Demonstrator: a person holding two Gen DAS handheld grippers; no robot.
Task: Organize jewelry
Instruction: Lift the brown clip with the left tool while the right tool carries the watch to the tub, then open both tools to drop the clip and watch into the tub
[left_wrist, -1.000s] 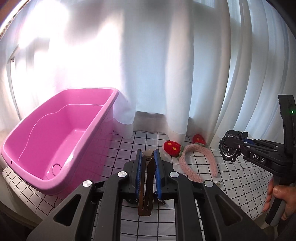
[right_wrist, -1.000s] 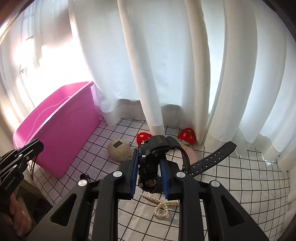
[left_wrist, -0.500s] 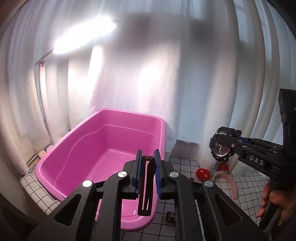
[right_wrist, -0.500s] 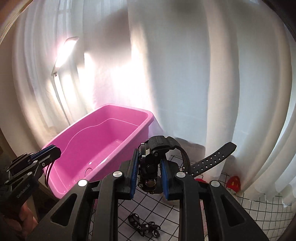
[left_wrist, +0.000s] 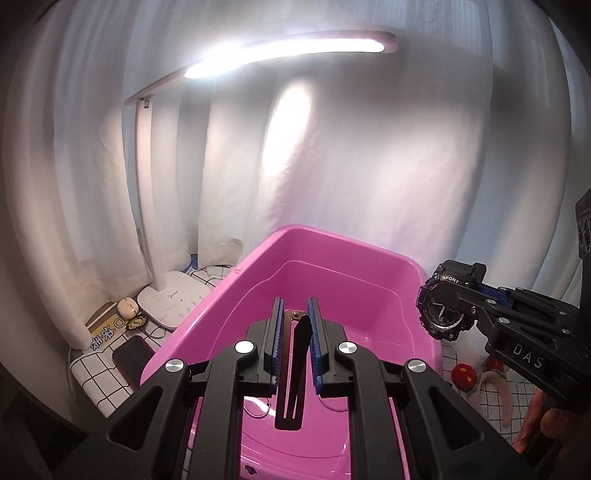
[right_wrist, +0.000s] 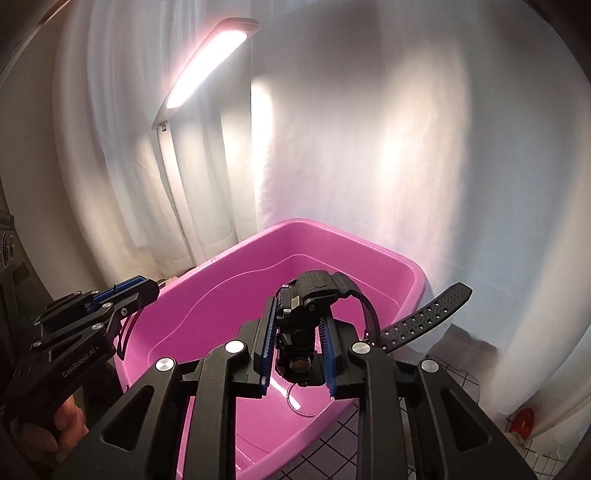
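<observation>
My left gripper (left_wrist: 296, 313) is shut on a dark brown strap (left_wrist: 293, 373) that hangs down between its blue pads, held above the inside of the pink tub (left_wrist: 332, 258). My right gripper (right_wrist: 299, 332) is shut on a black sport watch (right_wrist: 303, 332), whose perforated band (right_wrist: 424, 314) sticks out to the right; it hovers over the tub's (right_wrist: 332, 243) near right part. The watch face (left_wrist: 441, 314) also shows in the left wrist view at the right. The left gripper (right_wrist: 125, 295) shows at the left in the right wrist view.
A white desk lamp (left_wrist: 173, 295) stands left of the tub, with a phone (left_wrist: 129, 356) and small items beside it. A pink headband (left_wrist: 491, 391) with red strawberries lies on the checked cloth to the right. White curtains hang behind.
Both grippers have swung left from the checked cloth and the headband to above the pink tub, still holding the strap and the watch. The lamp has come into view.
</observation>
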